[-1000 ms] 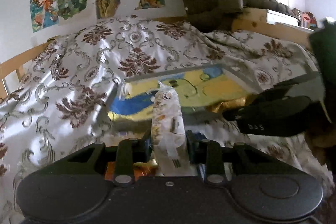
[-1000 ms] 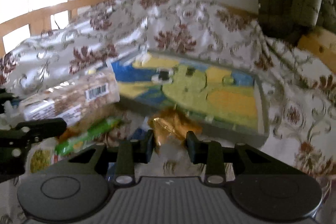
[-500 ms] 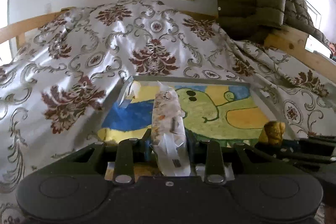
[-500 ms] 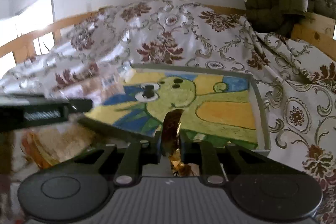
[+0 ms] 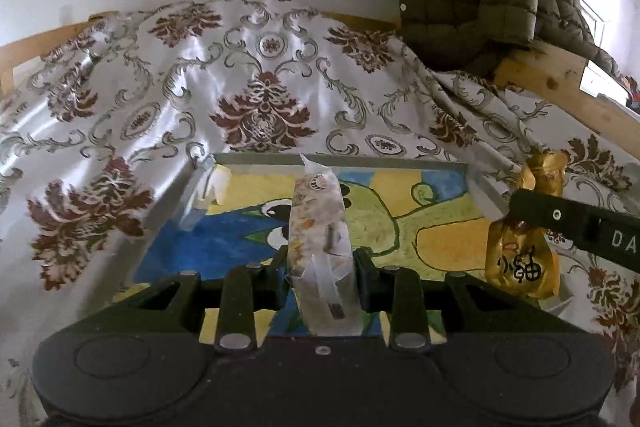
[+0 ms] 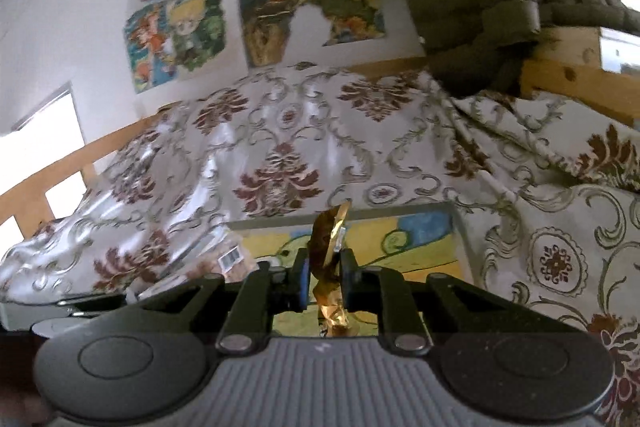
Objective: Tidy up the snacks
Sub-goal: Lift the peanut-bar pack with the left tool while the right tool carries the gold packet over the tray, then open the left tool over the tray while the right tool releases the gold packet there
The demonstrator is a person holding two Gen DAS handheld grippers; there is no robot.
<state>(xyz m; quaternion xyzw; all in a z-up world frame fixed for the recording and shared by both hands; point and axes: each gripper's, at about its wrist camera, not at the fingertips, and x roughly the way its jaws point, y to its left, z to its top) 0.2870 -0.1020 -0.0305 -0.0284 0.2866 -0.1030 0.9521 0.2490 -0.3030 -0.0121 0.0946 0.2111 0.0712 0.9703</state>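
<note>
Left wrist view: your left gripper (image 5: 322, 269) is clamped narrowly on a long clear snack packet (image 5: 320, 247), which stands up from the jaws over the near edge of the painted tray (image 5: 340, 159). The tray lies on the patterned satin cloth (image 5: 256, 75) and looks bare of snacks. At far right your right gripper (image 5: 576, 223) pinches a gold foil snack (image 5: 520, 259) above the tray's right rim.

Right wrist view: your right gripper (image 6: 325, 281) is nearly closed on the gold foil snack (image 6: 330, 251), held edge-on by its thin wrapper over the tray (image 6: 456, 227).

Risks, in my judgement: the foil grip is on crinkled wrapper only, so it could slip out early. Both tools crowd the same tray and could collide. A snack released near the rim could fall onto the slick cloth.
</note>
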